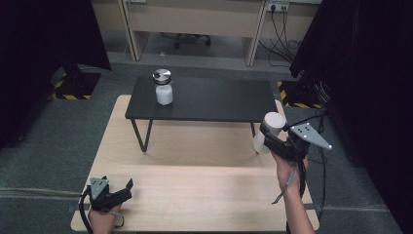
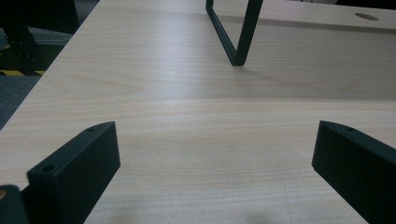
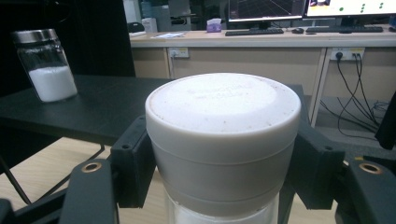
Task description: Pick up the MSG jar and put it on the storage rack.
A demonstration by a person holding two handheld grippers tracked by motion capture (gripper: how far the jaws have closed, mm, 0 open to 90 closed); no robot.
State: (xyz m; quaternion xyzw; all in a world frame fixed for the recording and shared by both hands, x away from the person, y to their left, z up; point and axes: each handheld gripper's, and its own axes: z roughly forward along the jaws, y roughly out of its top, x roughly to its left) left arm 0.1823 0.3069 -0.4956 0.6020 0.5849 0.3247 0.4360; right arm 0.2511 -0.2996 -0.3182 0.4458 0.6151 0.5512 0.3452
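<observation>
My right gripper (image 1: 271, 136) is shut on a white-lidded jar (image 1: 269, 130), held in the air just off the right front corner of the black shelf (image 1: 214, 100). In the right gripper view the jar's white lid (image 3: 223, 135) sits between both jaws, close to the camera. A glass jar with a metal lid (image 1: 163, 87), holding white powder, stands on the shelf's left part and shows as the glass jar (image 3: 45, 64) at far left. My left gripper (image 1: 127, 187) rests low near the wooden table's (image 1: 195, 190) front left corner, open, with bare wood between its jaws (image 2: 215, 154).
The black shelf stands on thin metal legs (image 1: 141, 135) on the wooden table; one leg (image 2: 233, 37) is ahead of the left gripper. Dark curtains flank both sides. Desks, wall sockets and cables (image 1: 280, 34) lie beyond the table.
</observation>
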